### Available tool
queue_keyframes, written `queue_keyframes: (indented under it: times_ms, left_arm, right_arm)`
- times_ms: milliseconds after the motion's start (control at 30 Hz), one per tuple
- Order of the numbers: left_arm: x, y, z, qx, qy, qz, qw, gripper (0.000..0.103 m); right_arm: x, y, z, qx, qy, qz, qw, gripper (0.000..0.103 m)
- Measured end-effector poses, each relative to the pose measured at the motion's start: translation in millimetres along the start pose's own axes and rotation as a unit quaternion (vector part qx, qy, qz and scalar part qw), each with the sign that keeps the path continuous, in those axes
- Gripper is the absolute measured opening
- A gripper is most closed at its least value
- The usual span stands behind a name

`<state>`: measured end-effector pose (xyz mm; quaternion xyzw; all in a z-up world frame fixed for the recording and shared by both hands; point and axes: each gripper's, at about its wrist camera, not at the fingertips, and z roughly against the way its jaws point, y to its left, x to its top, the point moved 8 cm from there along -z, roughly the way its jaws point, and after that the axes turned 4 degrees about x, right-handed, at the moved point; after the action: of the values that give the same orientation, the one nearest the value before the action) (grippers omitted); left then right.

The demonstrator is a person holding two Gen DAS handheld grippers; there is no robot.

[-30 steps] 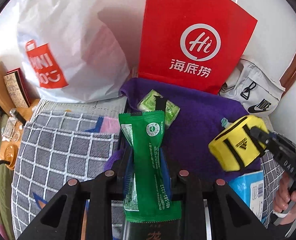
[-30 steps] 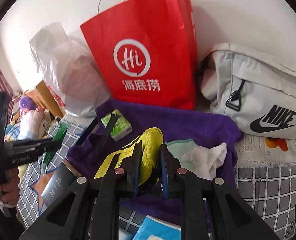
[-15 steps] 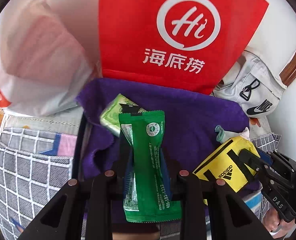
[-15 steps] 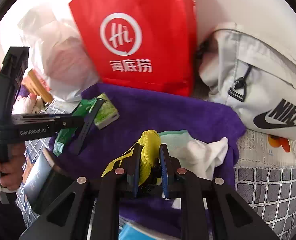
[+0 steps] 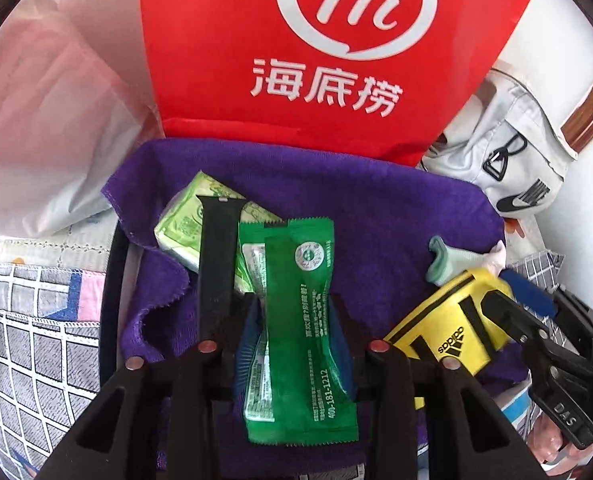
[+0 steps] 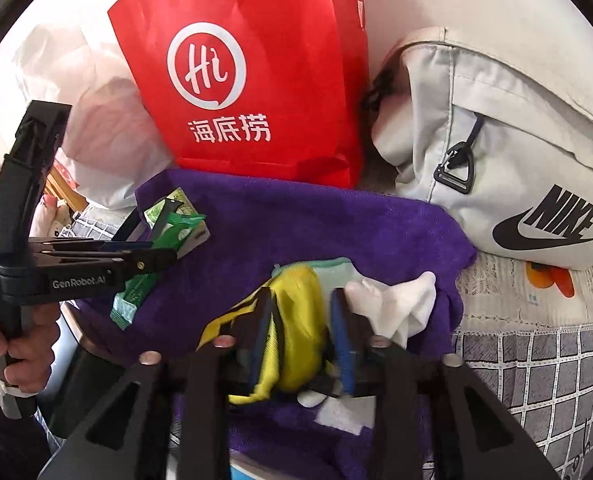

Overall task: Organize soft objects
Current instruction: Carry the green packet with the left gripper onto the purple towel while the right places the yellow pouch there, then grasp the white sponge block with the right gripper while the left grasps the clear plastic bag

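Soft goods are being gathered on the purple towel [image 5: 376, 216], which lies on a checked bedcover [image 5: 28, 344] in front of a red paper bag [image 5: 328, 56]. Already lying on the towel: a pale green tissue pack [image 5: 180, 220] near its far left corner, and a mint-and-white sock bundle [image 6: 392, 304] toward its right side. These look placed, so I judge the job to be partly done.

Still in hand, two items:
- Green wrapper packet [image 5: 300, 320], clenched between the fingers of the left gripper [image 5: 292, 344]. It stands lengthwise along the fingers, its far end above the tissue pack; whether it touches the towel I cannot tell.
- Yellow pouch [image 6: 296, 332] with black stripes, sitting between the blue pads of the right gripper [image 6: 302, 344]. There is a gap between the right pad [image 6: 342, 344] and the fabric, and the frame is blurred there, so I cannot tell whether it is pinched or let go. It is low over the towel's near edge, touching or just beside the socks.

Pose: both tools point toward the red bag, held low over the towel, left one at the towel's left half, right one at the near right. The person's left hand [image 6: 12, 344] grips its handle from below.

Left to do, by my reading: set down both items. A grey sports bag [image 6: 508, 152] behind the towel and a white plastic bag [image 5: 44, 128] at left are untouched.
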<state>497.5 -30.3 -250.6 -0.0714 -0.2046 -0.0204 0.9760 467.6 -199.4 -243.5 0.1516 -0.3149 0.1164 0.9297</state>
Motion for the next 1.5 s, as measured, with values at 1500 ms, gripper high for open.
queue_keyframes:
  times_ms: [1500]
  left_arm:
    - [-173, 72, 125, 0.021, -0.066, 0.022, 0.9974, 0.052]
  right_arm:
    - [-173, 143, 62, -0.117, 0.035, 0.107, 0.987, 0.038]
